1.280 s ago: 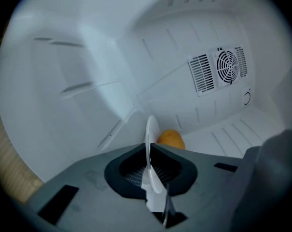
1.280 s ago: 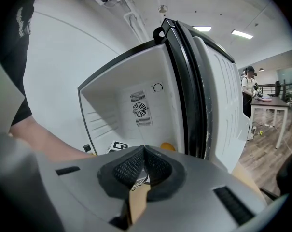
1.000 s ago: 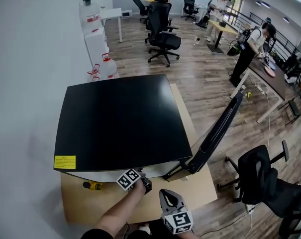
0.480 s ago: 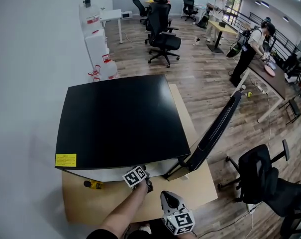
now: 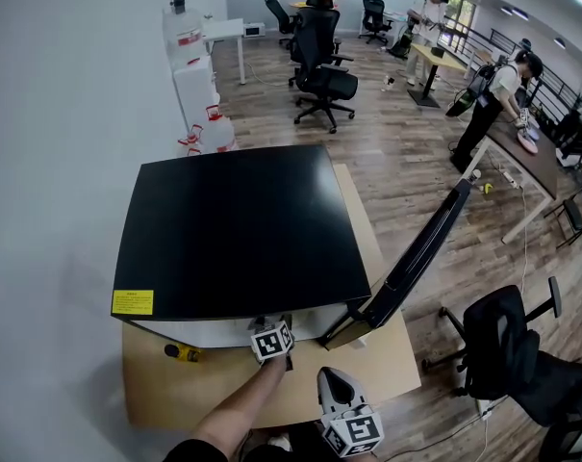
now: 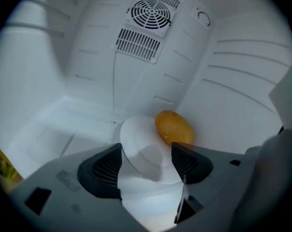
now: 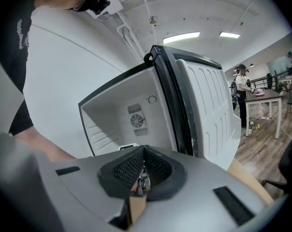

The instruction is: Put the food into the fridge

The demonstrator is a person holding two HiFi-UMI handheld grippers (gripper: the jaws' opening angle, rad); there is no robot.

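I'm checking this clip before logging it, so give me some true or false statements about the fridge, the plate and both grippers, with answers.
1. A yellow-orange oval food item rests on a round white plate inside the white-lined fridge. True.
2. The left gripper clamps the plate. False: its jaws have just been opening and stand apart, the plate's rim loose between them.
3. The right gripper has its jaws together, empty. True.
4. The fridge's door is closed. False: it stands open.
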